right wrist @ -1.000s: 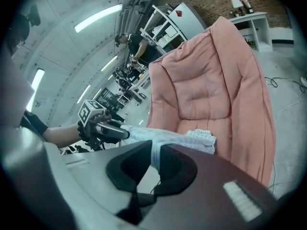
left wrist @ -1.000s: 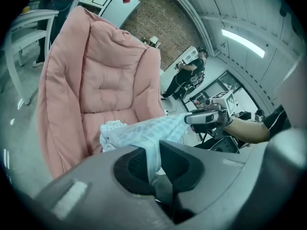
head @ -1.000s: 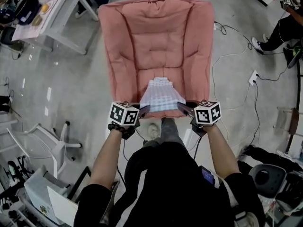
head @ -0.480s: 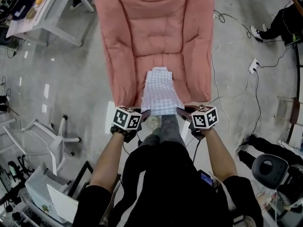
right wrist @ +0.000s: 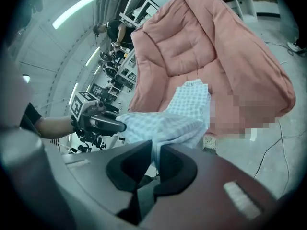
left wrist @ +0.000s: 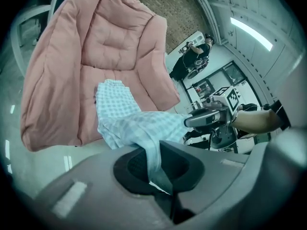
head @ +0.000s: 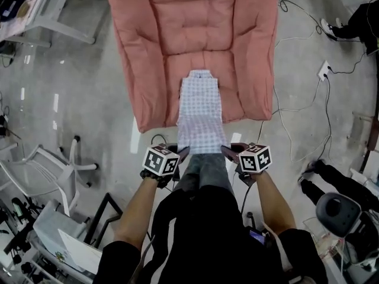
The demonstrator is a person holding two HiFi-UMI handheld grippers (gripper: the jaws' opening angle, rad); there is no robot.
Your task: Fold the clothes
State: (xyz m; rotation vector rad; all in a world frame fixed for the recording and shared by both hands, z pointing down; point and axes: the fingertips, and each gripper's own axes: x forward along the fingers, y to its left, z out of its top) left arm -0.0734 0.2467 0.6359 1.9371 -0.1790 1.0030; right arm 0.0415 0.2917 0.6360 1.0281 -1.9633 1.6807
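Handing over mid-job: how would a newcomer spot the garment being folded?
Find the big pink padded chair on the grey floor. A narrow cloth runs from its seat over the front edge to the left gripper and right gripper, both shut on its near end. It alone is pale checked fabric.

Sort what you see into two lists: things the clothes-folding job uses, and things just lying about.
Job: checked garment; left claw and right claw, both shut on it; pink lounger beneath.
Lying about: white chair; power socket; white table.
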